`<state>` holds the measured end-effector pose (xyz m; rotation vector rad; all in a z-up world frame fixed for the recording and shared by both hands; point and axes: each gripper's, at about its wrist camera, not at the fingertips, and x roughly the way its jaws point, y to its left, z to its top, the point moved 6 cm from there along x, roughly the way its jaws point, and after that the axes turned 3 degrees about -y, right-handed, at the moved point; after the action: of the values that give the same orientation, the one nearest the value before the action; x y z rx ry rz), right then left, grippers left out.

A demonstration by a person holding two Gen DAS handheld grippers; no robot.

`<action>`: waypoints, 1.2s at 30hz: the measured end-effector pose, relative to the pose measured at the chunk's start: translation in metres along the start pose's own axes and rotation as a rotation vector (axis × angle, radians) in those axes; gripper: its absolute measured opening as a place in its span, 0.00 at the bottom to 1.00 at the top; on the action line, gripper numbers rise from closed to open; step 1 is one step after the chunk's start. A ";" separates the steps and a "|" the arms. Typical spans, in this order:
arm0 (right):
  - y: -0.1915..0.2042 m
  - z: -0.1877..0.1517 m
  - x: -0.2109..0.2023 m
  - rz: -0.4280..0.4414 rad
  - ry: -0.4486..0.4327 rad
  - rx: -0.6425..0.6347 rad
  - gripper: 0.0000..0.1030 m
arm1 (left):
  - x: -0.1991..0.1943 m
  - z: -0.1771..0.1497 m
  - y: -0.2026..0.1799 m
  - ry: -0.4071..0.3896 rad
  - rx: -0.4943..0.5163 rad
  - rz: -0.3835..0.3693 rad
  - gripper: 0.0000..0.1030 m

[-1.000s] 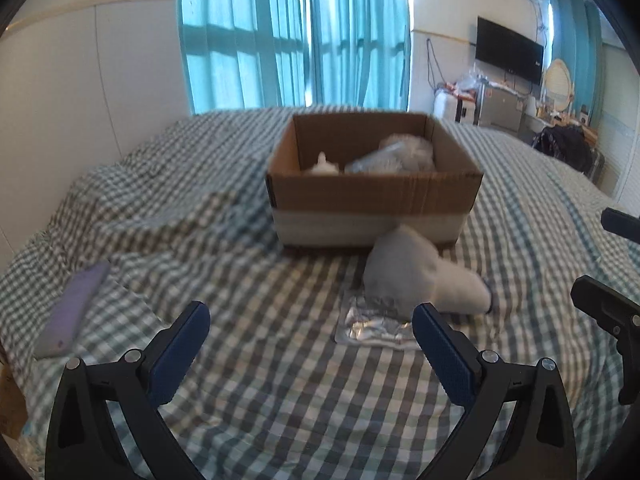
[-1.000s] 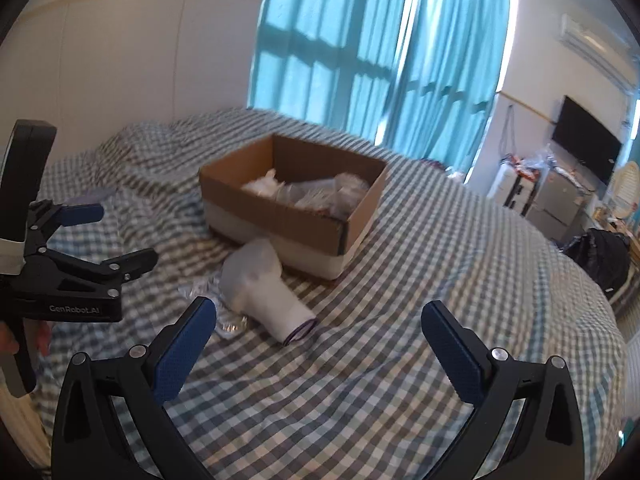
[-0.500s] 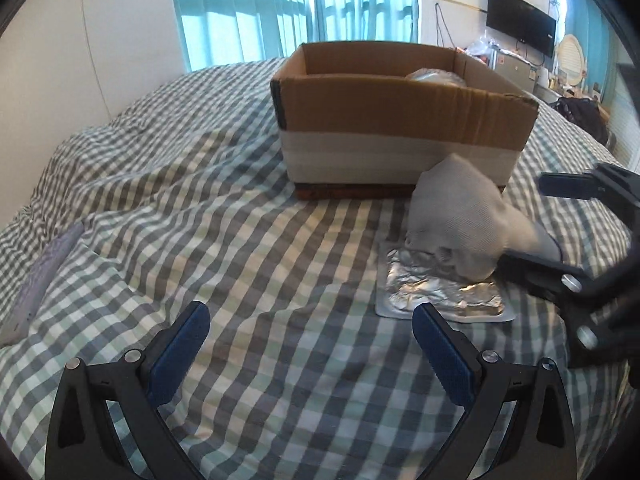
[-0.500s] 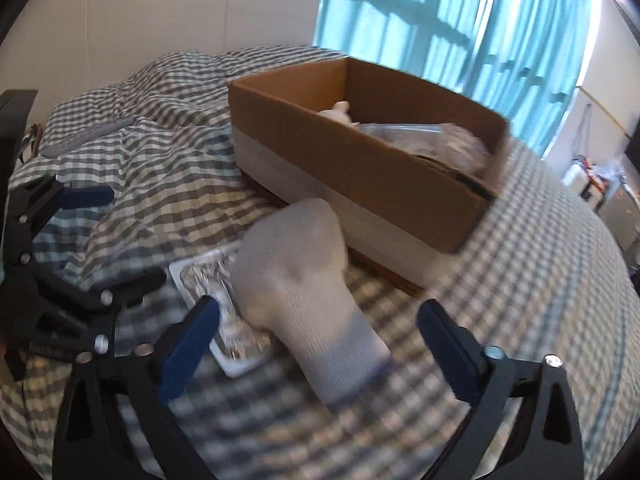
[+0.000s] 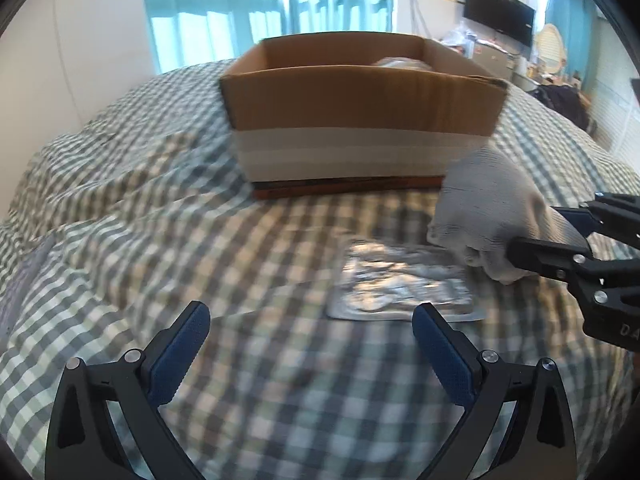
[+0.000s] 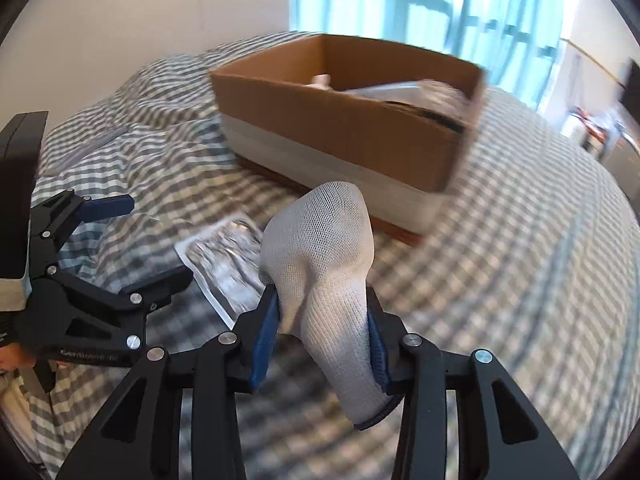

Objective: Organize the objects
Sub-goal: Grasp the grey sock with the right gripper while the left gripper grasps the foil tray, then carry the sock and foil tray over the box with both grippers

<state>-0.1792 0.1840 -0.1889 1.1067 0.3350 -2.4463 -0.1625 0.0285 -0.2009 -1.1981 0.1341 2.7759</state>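
Your right tool is pinching the grey knit sock round its middle, blue pads pressed in on both sides; the toe end bulges up above the pads at frame centre, the cuff w/ its dark trim hangs lower right of centre. In the left wrist view the same sock sits at the right edge, the right tool closed on it from the right.

Your left tool is spread wide, nothing between the pads, low over the green-and-white checked bedspread. In the right wrist view it shows at the left edge, also spread. White lettering on its black body reads approx. "GenRobot.AI", blurred. In the left wrist view, "DA" can be read on the right tool's body at the far right; the rest is cut off.

The flat silver foil blister pack lies on the bedspread right of centre, just beside the sock, its near edge close to your left tool's right pad. In the right wrist view the pack is left of the sock.

The open brown cardboard box w/ a pale band round its base stands on the bed in the upper middle, sock just in front of its right corner. Inside the box: crinkled clear plastic packaging and a small white item, too blurred to ID.
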 end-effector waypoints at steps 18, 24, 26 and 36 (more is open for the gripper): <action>-0.048 -0.015 -0.041 -0.110 -0.043 0.190 0.38 | 0.052 0.018 -0.054 0.107 0.036 -0.145 1.00; -0.048 -0.020 -0.038 -0.139 -0.029 0.200 0.38 | 0.048 0.015 -0.059 0.102 0.034 -0.179 0.96; -0.045 -0.023 -0.042 -0.149 -0.033 0.213 0.38 | 0.041 0.013 -0.058 0.102 0.040 -0.164 0.96; -0.005 -0.049 -0.073 -0.208 -0.035 0.255 0.38 | -0.021 0.002 -0.044 0.060 0.051 -0.119 0.96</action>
<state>-0.1065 0.2281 -0.1655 1.1814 0.1351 -2.7489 -0.1439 0.0709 -0.1860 -1.2349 0.1339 2.6198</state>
